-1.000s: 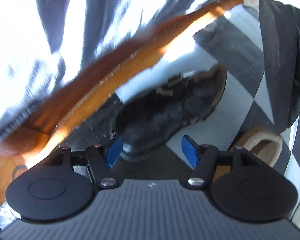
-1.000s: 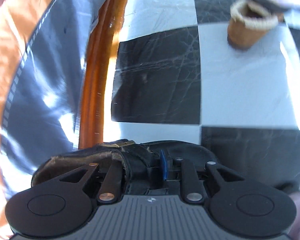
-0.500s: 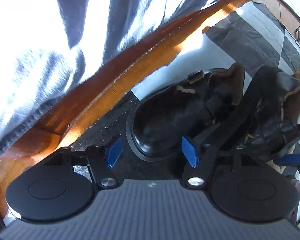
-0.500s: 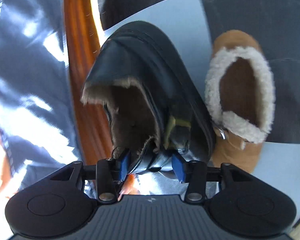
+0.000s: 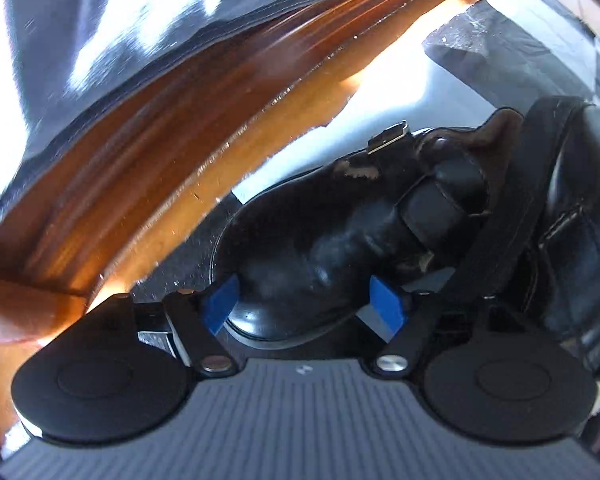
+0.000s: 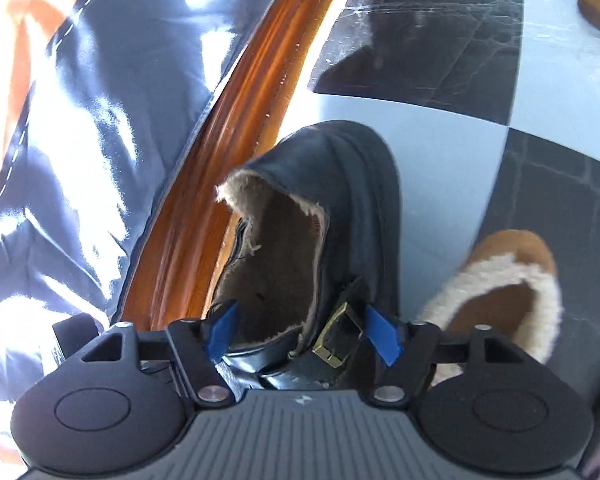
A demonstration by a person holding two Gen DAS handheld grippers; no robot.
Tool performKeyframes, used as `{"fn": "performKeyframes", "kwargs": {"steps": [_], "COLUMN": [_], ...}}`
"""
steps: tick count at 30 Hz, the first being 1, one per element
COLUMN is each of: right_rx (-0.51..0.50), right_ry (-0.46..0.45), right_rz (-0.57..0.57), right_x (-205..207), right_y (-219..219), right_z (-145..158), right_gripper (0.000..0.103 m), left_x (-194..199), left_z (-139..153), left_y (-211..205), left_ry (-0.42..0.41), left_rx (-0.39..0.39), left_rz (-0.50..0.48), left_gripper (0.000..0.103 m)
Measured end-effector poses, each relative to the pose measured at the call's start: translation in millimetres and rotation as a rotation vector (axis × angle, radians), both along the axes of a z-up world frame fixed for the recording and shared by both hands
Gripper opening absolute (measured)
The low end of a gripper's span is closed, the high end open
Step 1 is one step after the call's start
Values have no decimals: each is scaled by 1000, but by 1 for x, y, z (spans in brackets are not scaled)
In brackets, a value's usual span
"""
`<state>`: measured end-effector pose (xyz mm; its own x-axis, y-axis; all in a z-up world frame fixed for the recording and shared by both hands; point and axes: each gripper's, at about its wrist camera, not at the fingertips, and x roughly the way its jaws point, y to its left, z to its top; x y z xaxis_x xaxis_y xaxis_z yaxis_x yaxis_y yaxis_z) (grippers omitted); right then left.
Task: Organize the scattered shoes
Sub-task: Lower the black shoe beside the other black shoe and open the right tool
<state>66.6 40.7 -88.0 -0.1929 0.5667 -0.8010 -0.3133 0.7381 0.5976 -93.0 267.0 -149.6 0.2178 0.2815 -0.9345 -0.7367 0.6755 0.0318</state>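
Grippers both spread wide: left (image 5: 305, 306) round glossy black leather shoe (image 5: 320, 248) toe, right (image 6: 303, 334) over fur-lined black shoe (image 6: 340, 208) w/ brass buckle (image 6: 336, 338), beside tan fleece slipper (image 6: 512, 280).

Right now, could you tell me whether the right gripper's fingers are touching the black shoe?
Cannot tell: in the right wrist view the open fingers flank the black shoe heel, contact unclear.

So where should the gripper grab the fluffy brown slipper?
Grip the tan slipper by the fleece rim at its open heel end, coming from above with one finger inside and one outside. The opening faces up and the collar is thin enough to pinch. Its far side looks freest; the black shoe sits close on the near side.
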Motion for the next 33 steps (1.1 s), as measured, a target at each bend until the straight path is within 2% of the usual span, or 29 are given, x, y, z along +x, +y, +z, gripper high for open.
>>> {"fn": "performKeyframes", "kwargs": {"steps": [4,6,8,11,13,14,15,17,21,22,24,26,27,28,30,31,33], "right_rx": [-11,-17,-19,34,68,77,79,74,119,114,93,47,32,32,1,-20,-12], "right_ry": [-50,-55,30,142,175,183,184,200,208,203,200,188,162,97,-48,-116,-104], "right_rz": [18,9,-83,-263,-308,-315,-315,-307,-269,-257,-262,-272,-257,-205,-125,-78,-37], "right_x": [-2,-1,6,17,16,15,13,6,-7,-10,-12,-10,-7,-2,3,4,6], "right_y": [13,19,22,16,8,5,1,-12,-27,-26,-24,-23,-21,-17,-11,-6,-2], "right_z": [-1,-4,-20,-37,-40,-40,-40,-41,-42,-44,-48,-52,-54,-54,-51,-48,-47], "right_gripper": [69,69,68,68,66,62,51,28,28,29,35,37,39,40,54,52,52], "left_x": [1,6,12,16,16,12,6,-8,-20,-21,-24,-24,-23,-21,-20,-19,-18], "left_z": [2,1,-2,-2,-1,1,4,11,14,13,9,9,9,9,11,11,14], "left_y": [3,3,4,10,16,19,21,25,28,29,28,24,23,22,20,20,19], "left_ry": [-11,-19,-29,-46,-74,-91,-117,-152,-158,-155,-146,-138,-134,-129,-114,-106,-107], "left_rx": [13,52,78,98,99,78,48,-3,-17,-28,-37,-21,-8,6,32,44,74], "left_rz": [23,35,51,86,120,127,136,171,177,172,174,165,154,142,117,104,93], "left_gripper": [72,72,72,72,72,72,67,65,65,65,65,65,65,65,65,65,66]}}
